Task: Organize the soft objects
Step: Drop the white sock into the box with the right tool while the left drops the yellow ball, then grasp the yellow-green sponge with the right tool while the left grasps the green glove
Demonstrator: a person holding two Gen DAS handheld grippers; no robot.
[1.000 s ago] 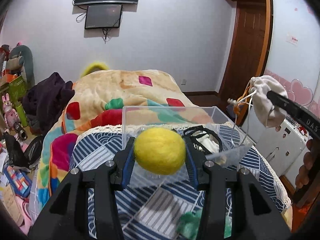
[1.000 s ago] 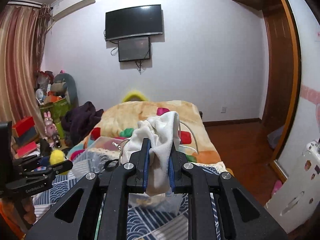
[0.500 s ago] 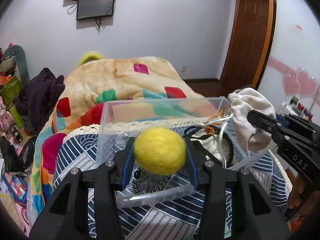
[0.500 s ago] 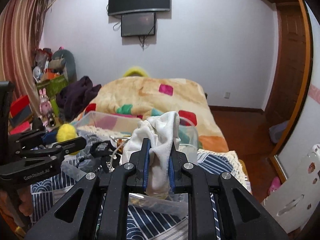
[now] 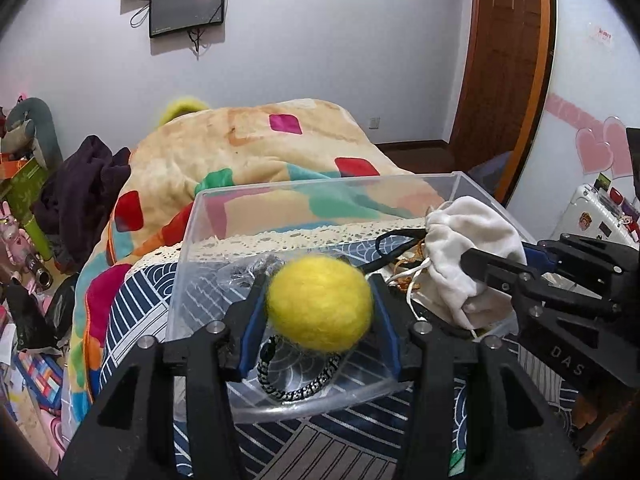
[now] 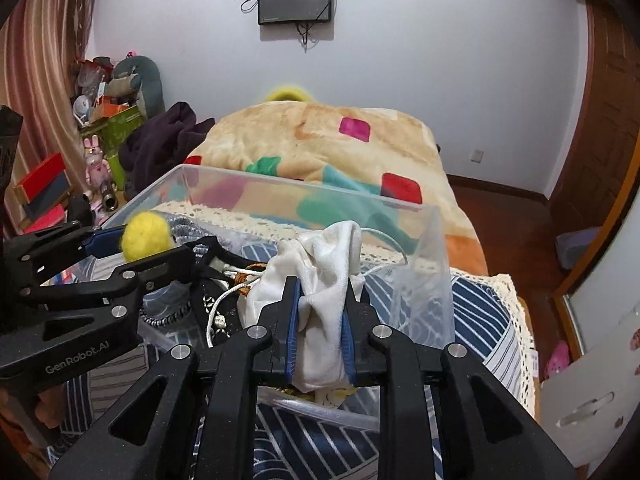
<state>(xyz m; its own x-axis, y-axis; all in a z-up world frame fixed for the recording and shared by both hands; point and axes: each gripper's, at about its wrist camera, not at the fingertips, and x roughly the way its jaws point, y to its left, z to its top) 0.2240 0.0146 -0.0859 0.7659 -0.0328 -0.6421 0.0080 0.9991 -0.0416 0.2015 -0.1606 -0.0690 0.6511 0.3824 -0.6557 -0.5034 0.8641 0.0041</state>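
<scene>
Ball (image 5: 320, 304) sits pinched in my left tongs (image 5: 318, 312), over the clear bin's (image 5: 328, 184) left half; my right tongs (image 6: 320, 320) clamp the white pouch (image 6: 320, 280) over its right half. Both drops lie straight below.
</scene>
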